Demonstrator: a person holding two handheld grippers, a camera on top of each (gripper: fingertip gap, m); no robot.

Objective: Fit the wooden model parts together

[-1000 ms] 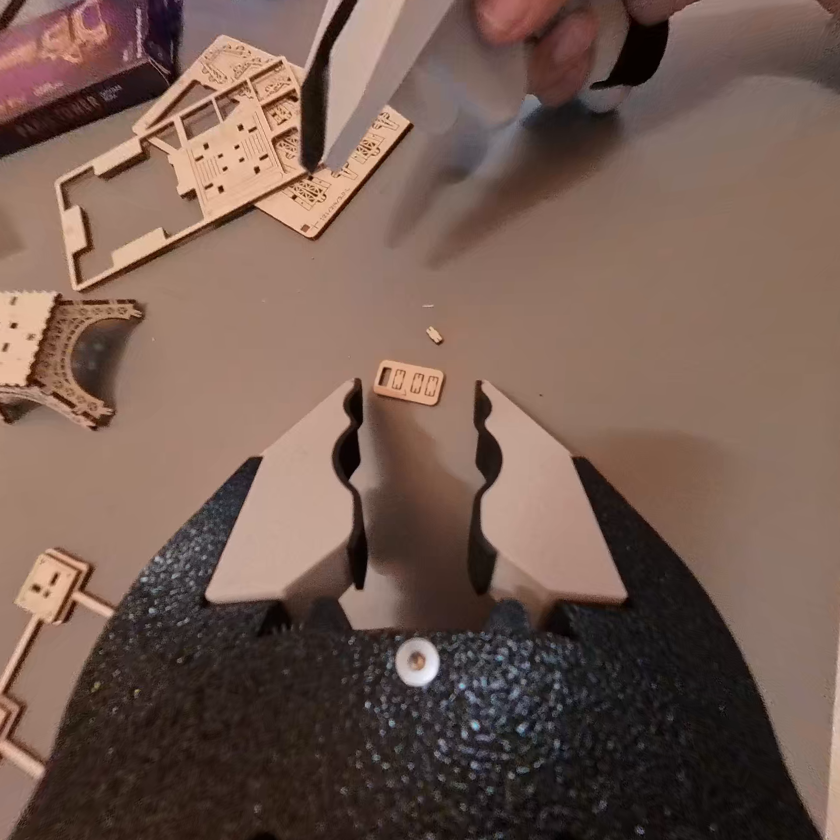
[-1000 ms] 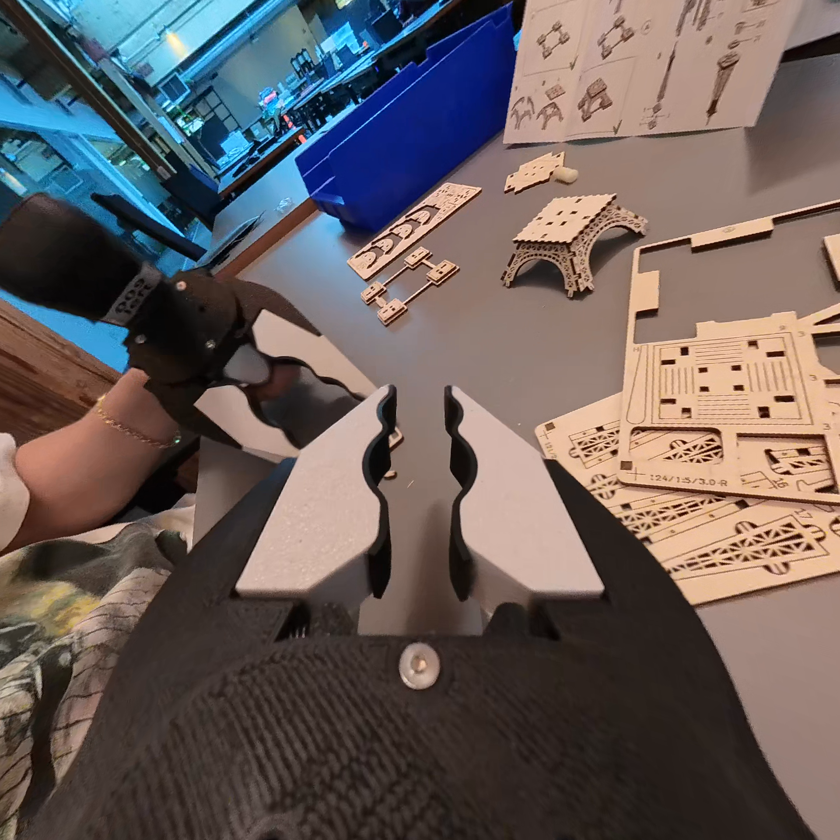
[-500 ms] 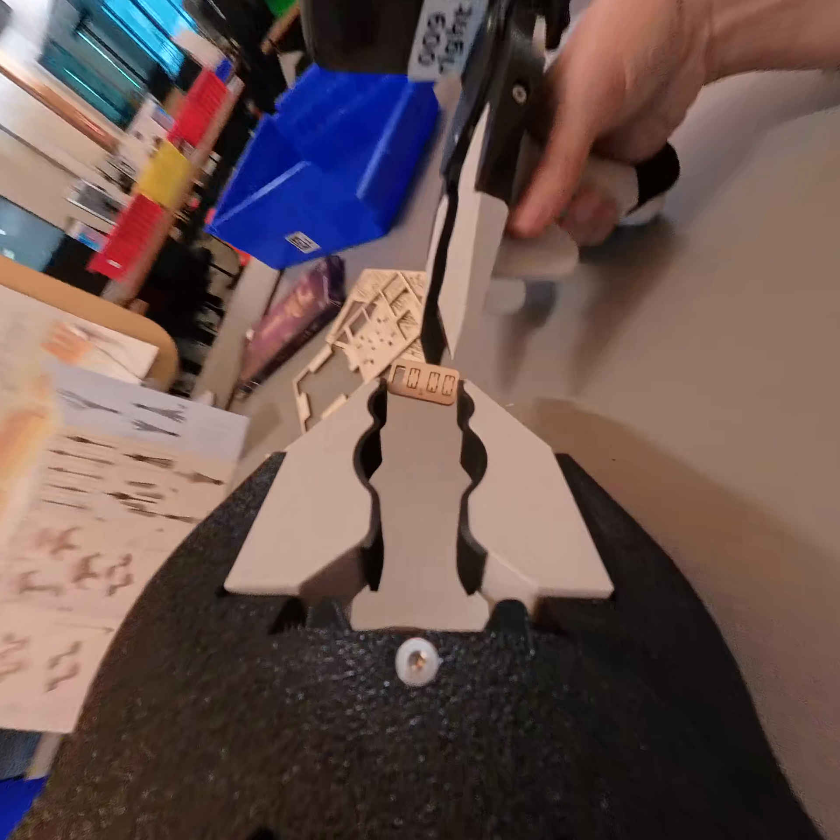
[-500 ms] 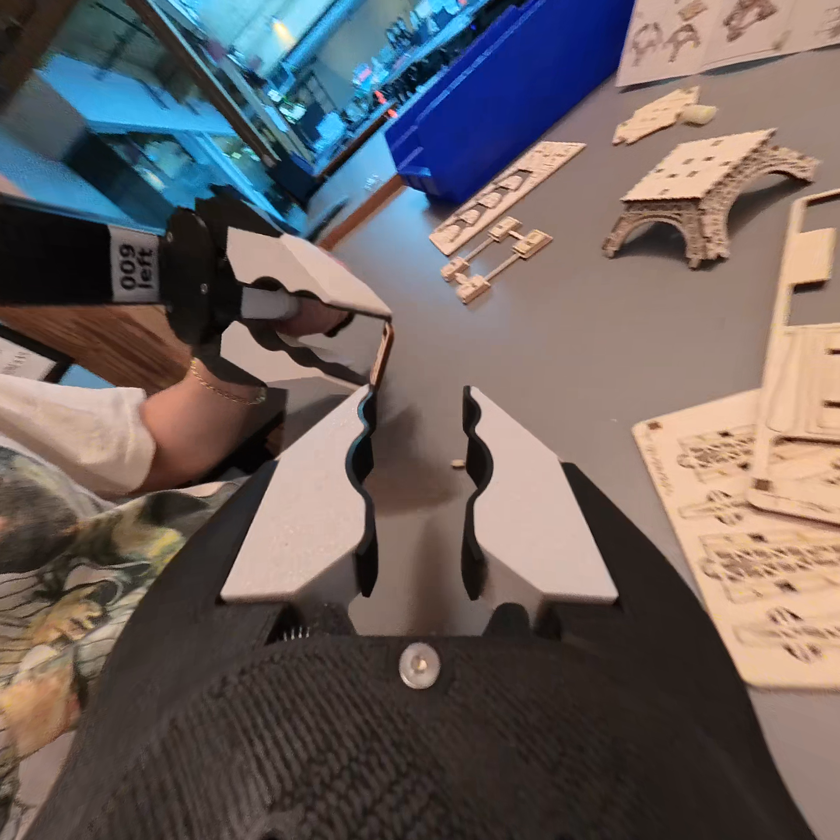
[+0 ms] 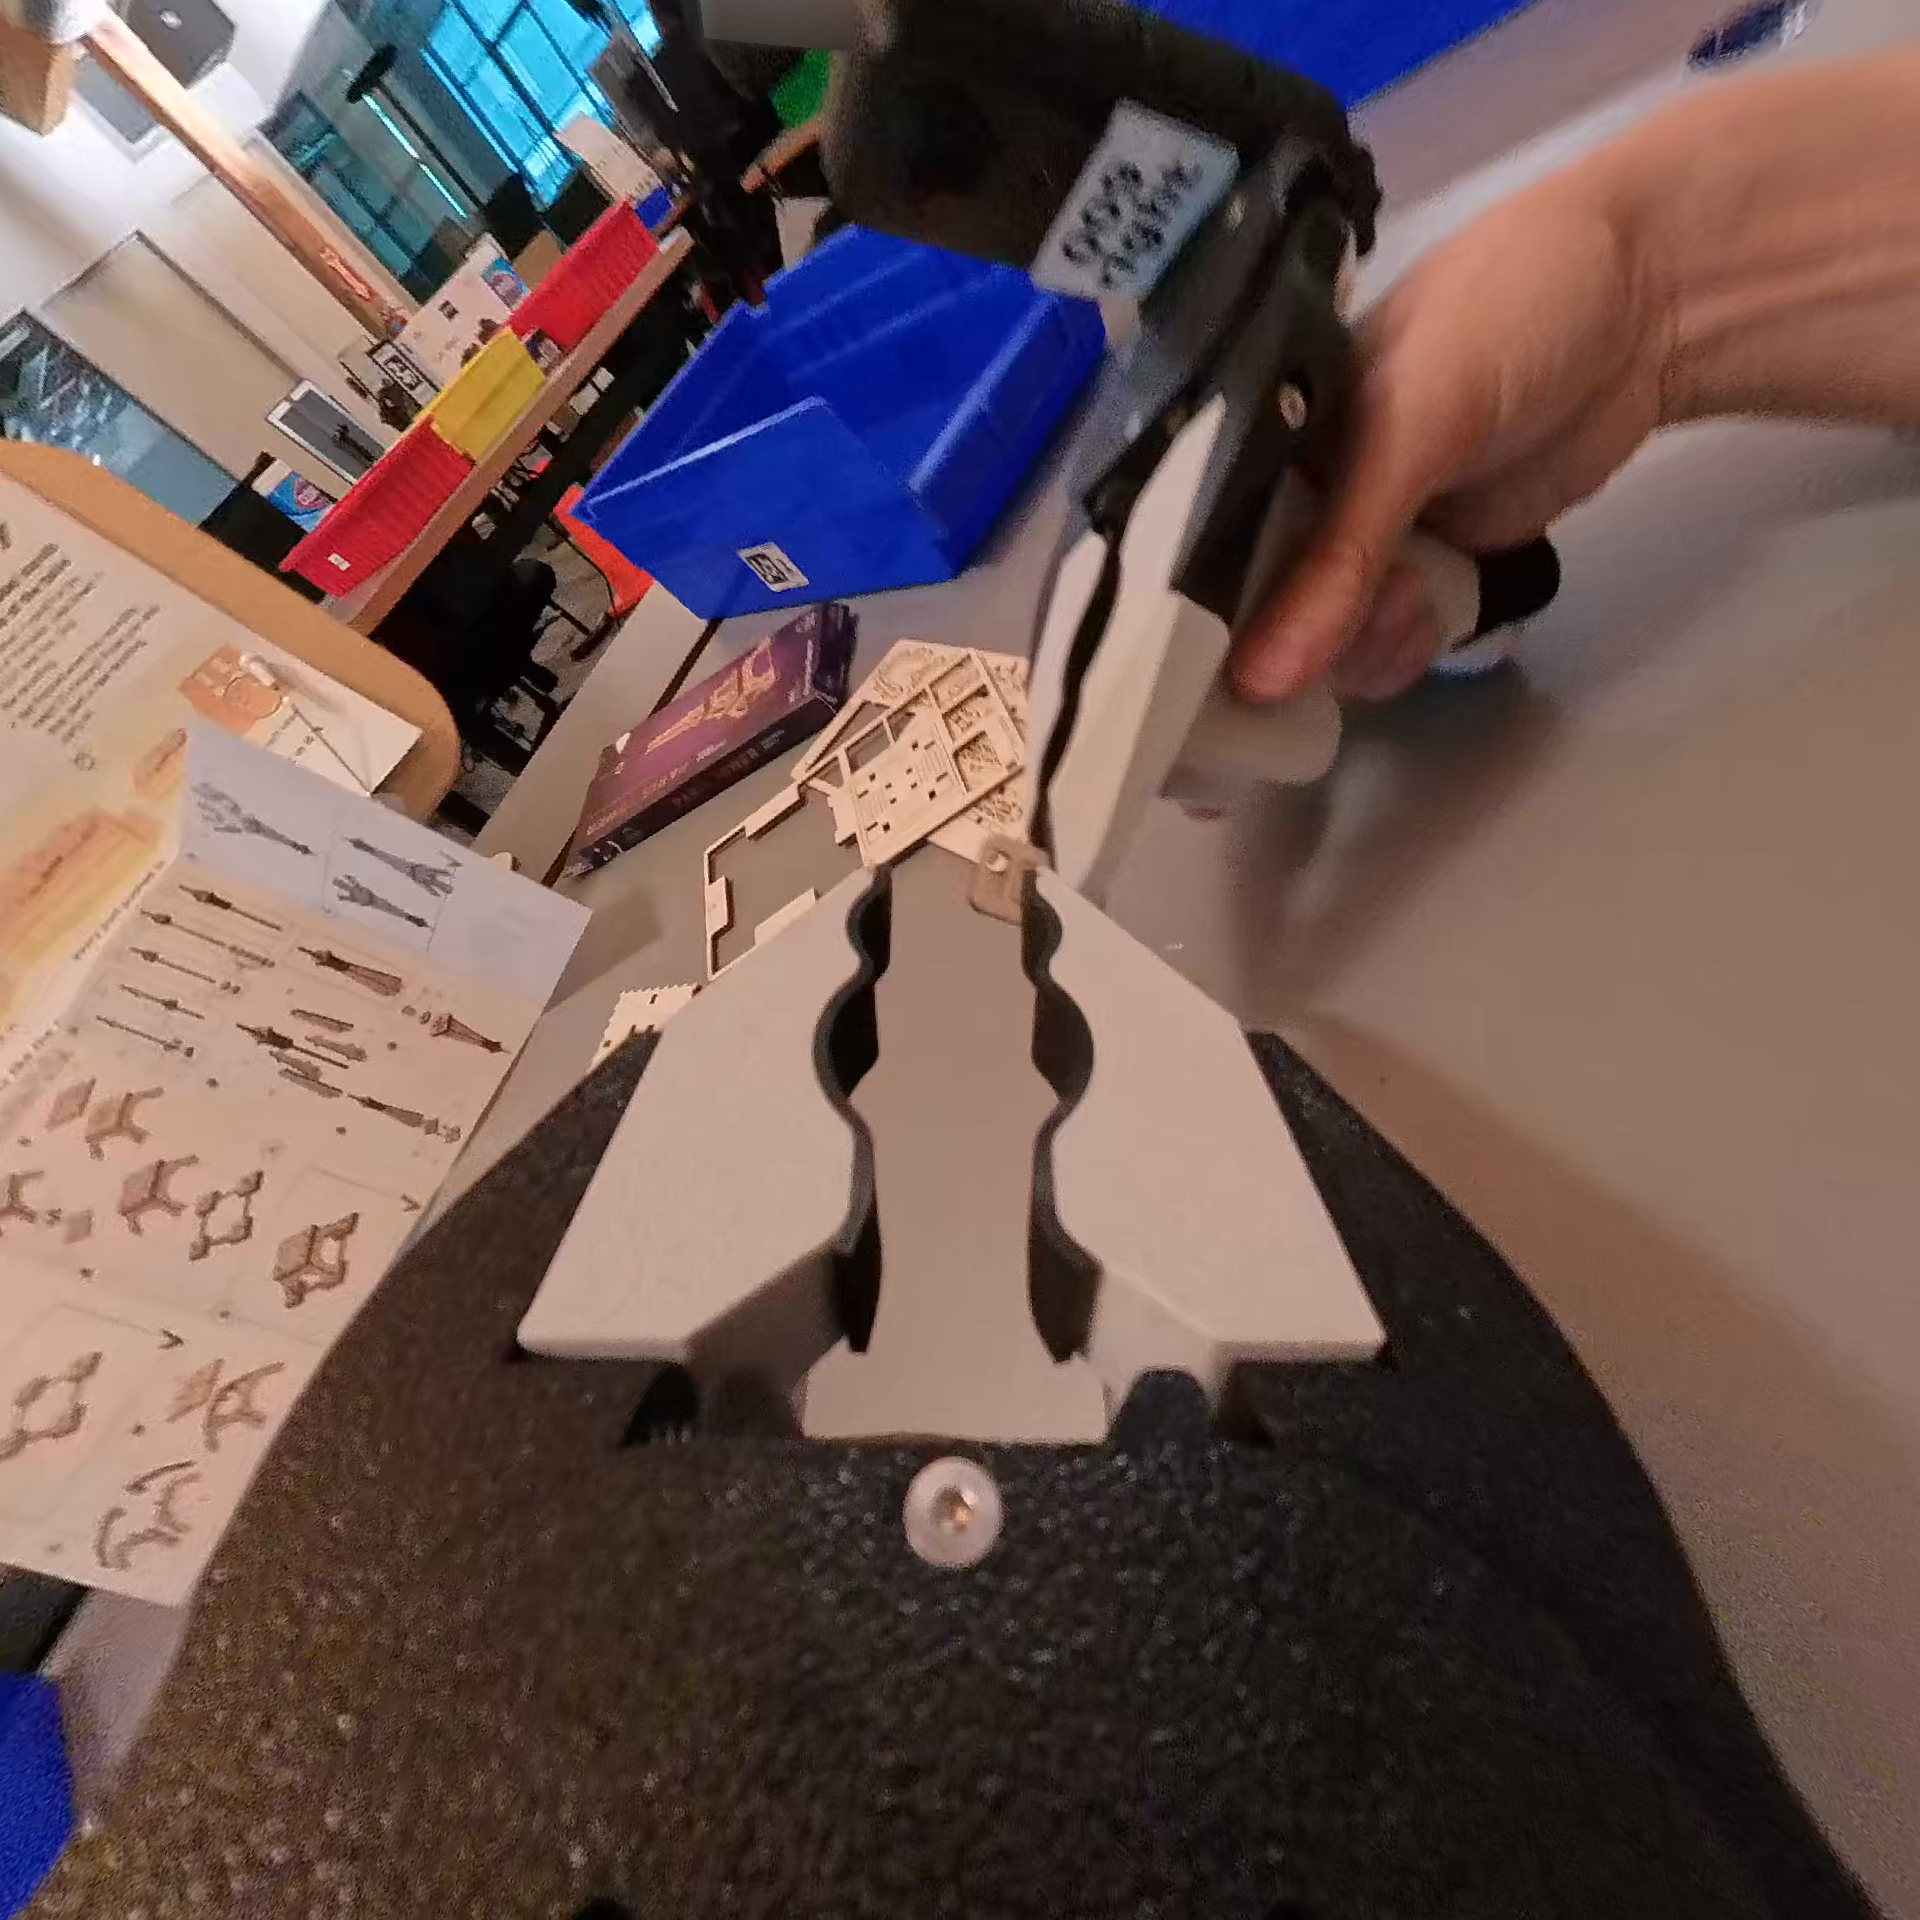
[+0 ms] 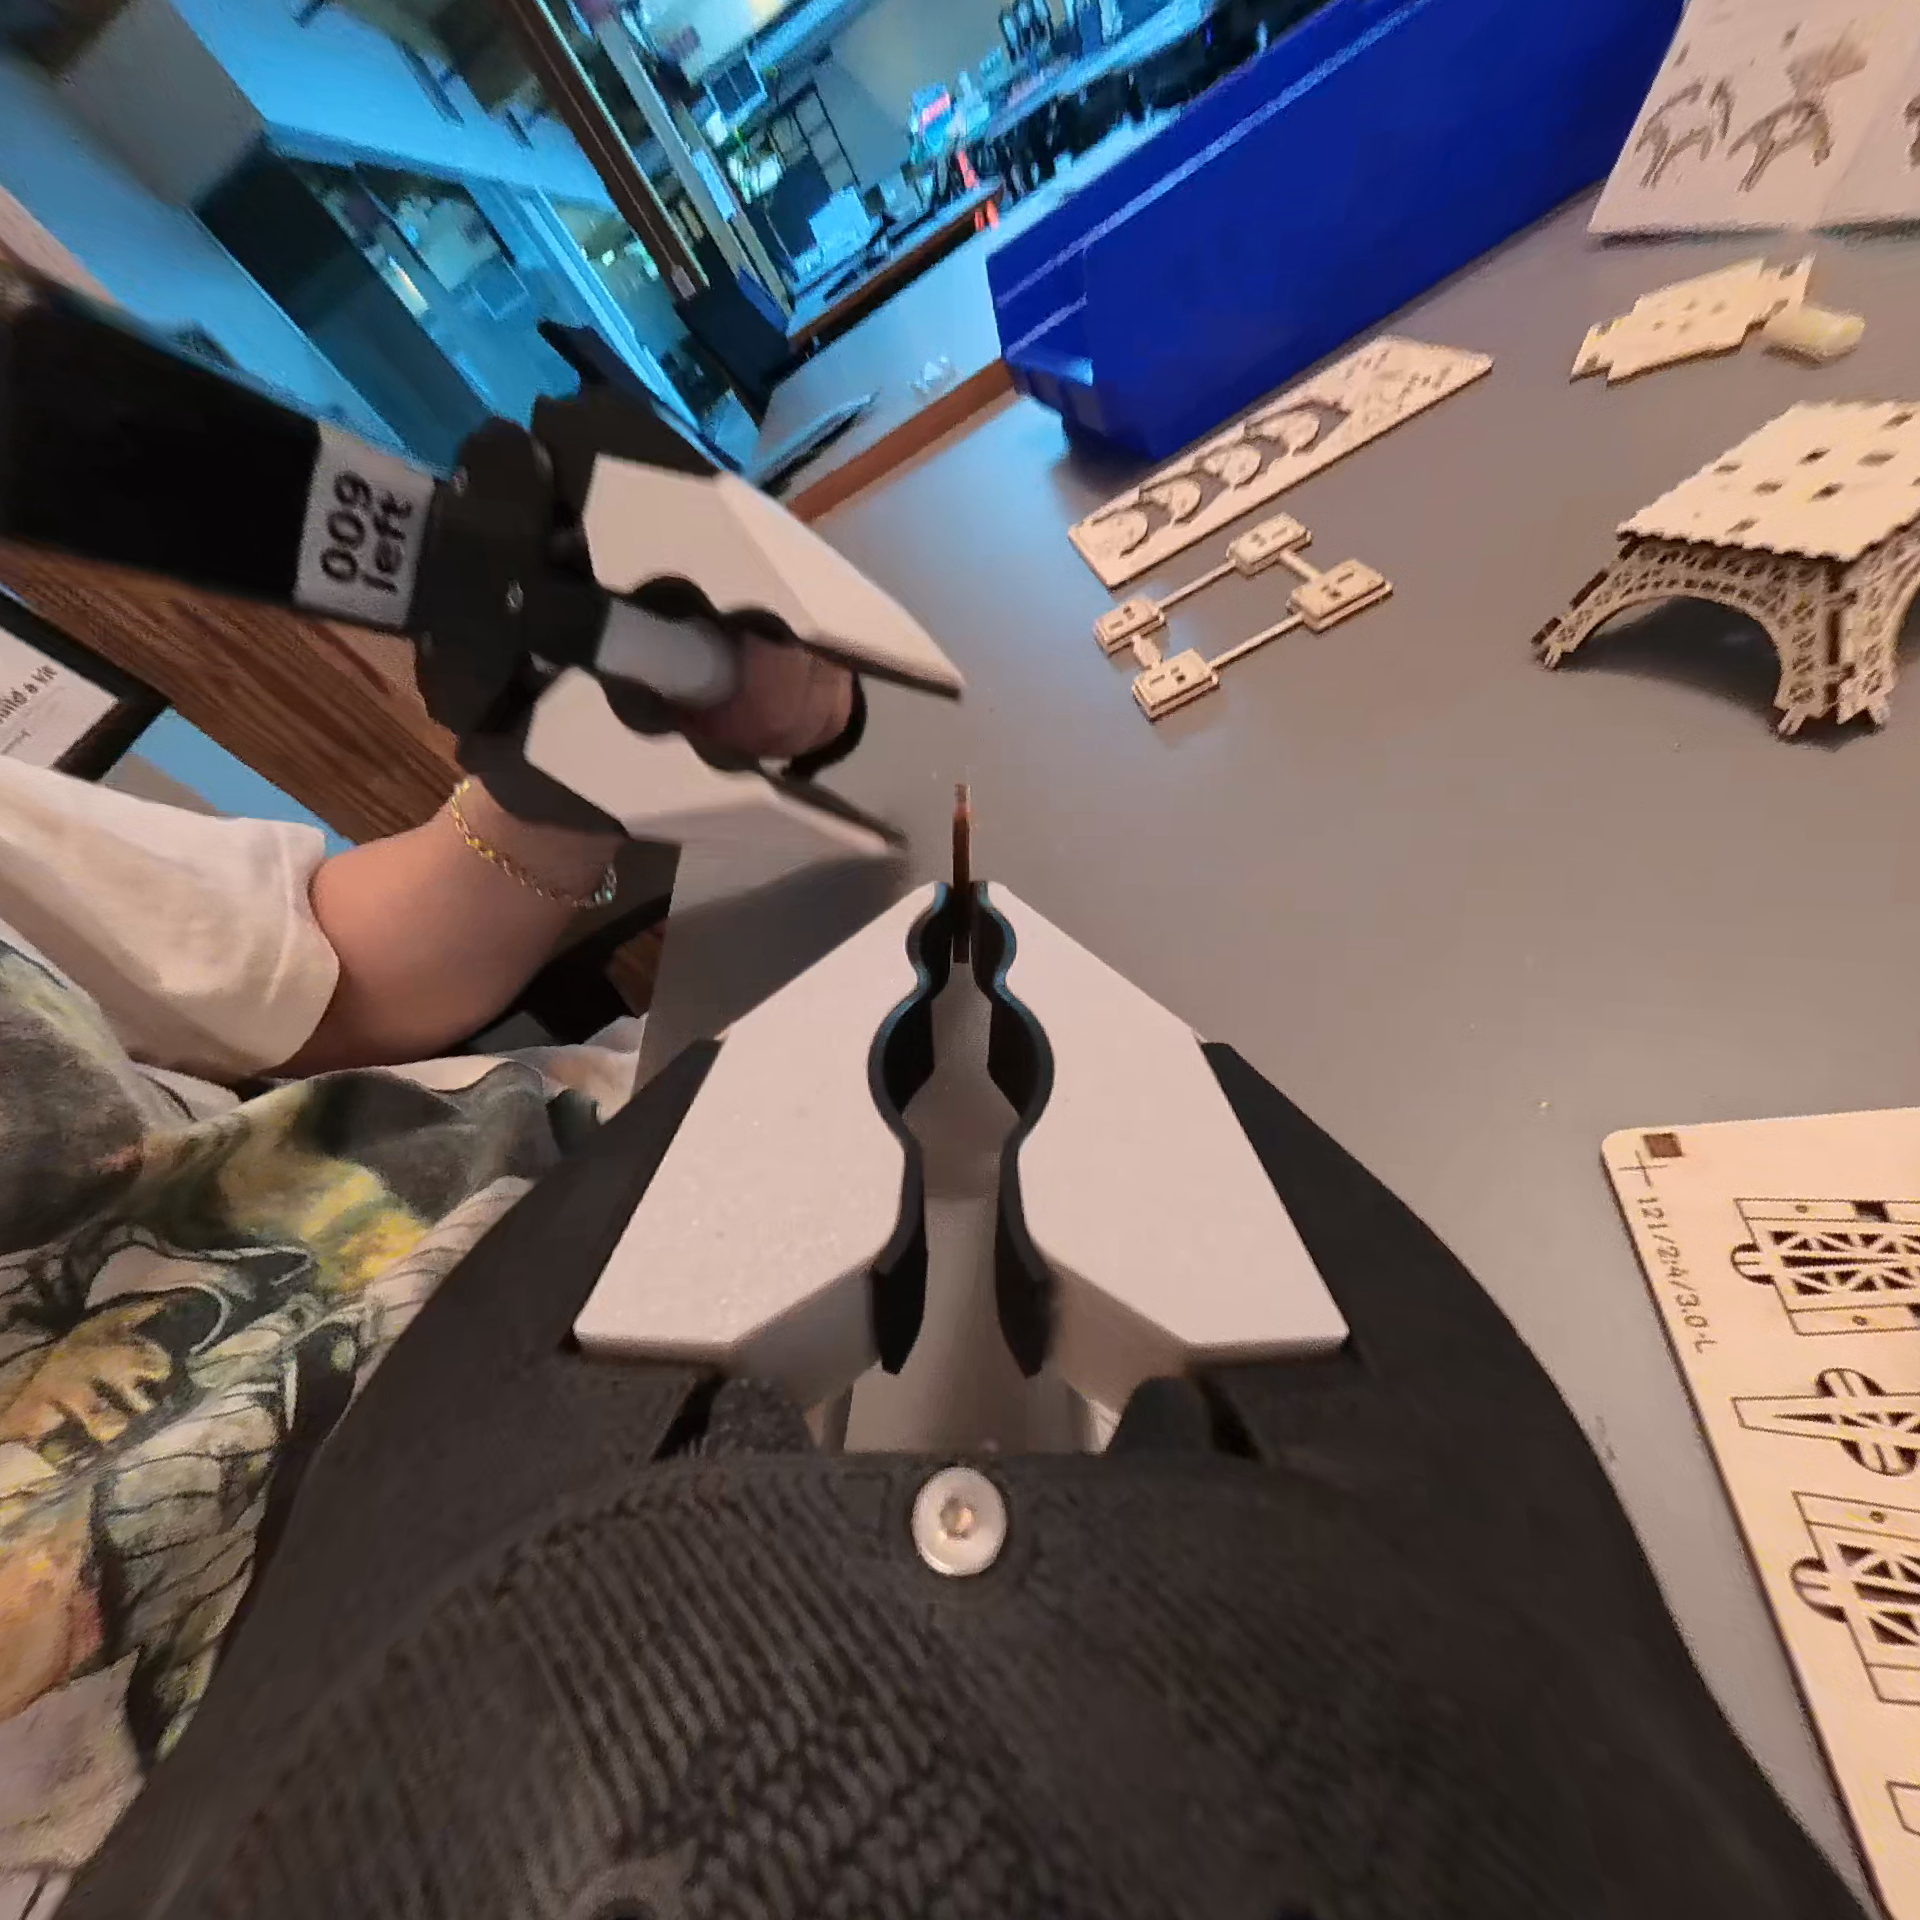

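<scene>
A small flat wooden plate with cut-outs shows edge-on in the right wrist view (image 6: 962, 847) and face-on in the left wrist view (image 5: 1001, 876). My right gripper (image 6: 961, 906) is shut on it above the grey table, fingers pointing down in the left wrist view (image 5: 1042, 847). My left gripper (image 5: 961, 883) is open, its right fingertip just beside the plate; in the right wrist view (image 6: 928, 764) it stands apart to the left. The assembled tower base (image 6: 1766, 582) stands far right. Part sheets (image 5: 914, 769) lie beyond.
A four-square wooden frame piece (image 6: 1242, 623) and an arch sheet (image 6: 1278, 457) lie by a blue bin (image 6: 1299, 239). A lattice sheet (image 6: 1787, 1351) lies at right. An instruction sheet (image 5: 208, 1091) and purple box (image 5: 717, 738) sit left. Left and right tips are no more than a few centimetres apart. Both grippers' tips are roughly 15 centimetres from the assembled tower base (image 6: 1766, 582).
The left gripper closed on the plate and lifted it off the table. Now the right gripper has shut on the plate and the left gripper has opened and let go.
</scene>
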